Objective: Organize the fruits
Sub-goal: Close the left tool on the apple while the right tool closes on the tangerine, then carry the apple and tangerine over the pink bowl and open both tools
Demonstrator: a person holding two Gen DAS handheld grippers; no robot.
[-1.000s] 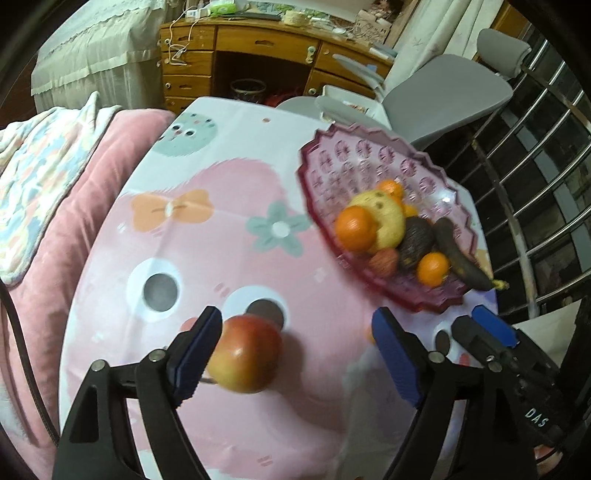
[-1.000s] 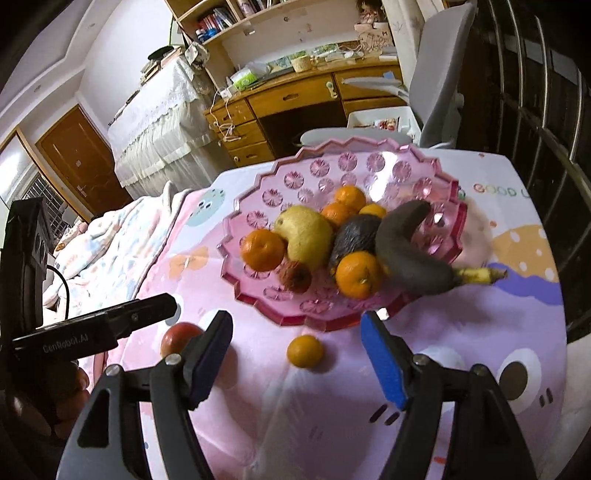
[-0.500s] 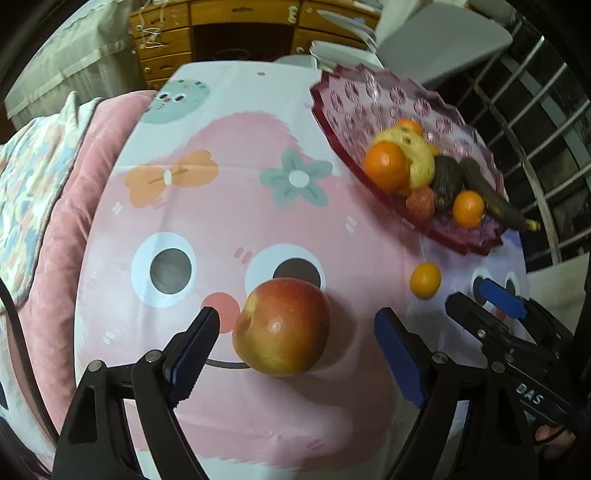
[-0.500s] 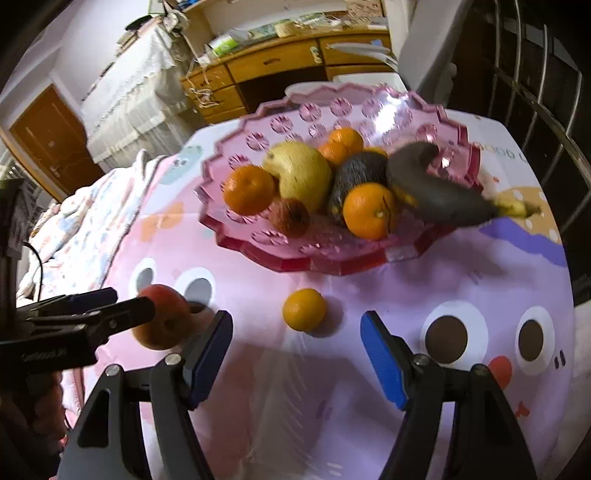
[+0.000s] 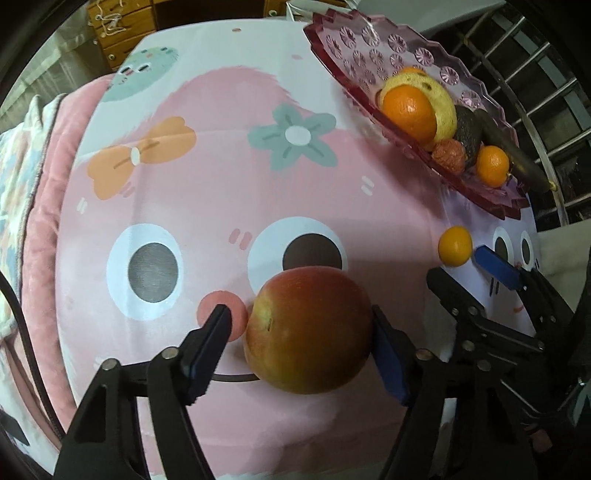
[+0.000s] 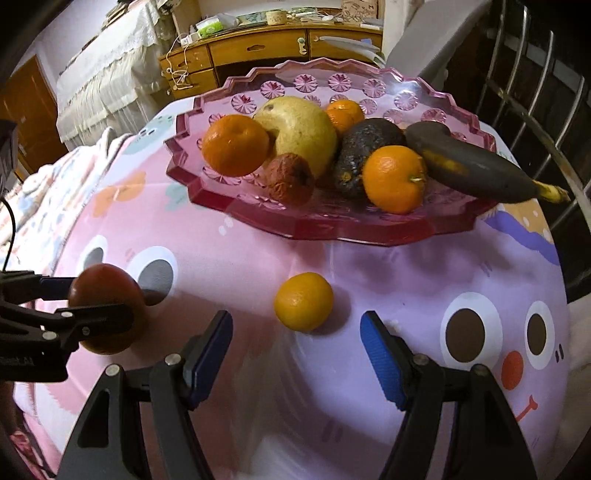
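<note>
A red-yellow apple [image 5: 308, 330] lies on the cartoon tablecloth between the fingers of my left gripper [image 5: 301, 332]; the right pad touches it, the left pad stands a small gap off. The apple also shows in the right wrist view [image 6: 107, 306]. A small loose orange [image 6: 303, 301] lies just ahead of my open, empty right gripper [image 6: 297, 354]; it also shows in the left wrist view [image 5: 455, 245]. The pink glass fruit dish [image 6: 332, 229] holds oranges, a pear, an avocado, a dark banana and a shrivelled fruit.
The table carries a pink and purple cartoon cloth [image 5: 221, 184]. A pink quilt [image 5: 40, 206] lies at the left. A metal railing [image 6: 535, 92] stands at the right. A wooden desk [image 6: 266, 48] and a grey chair [image 6: 424, 33] stand beyond the dish.
My left gripper has moved forward around the apple and narrowed on it. My right gripper has moved lower and closer to the loose orange.
</note>
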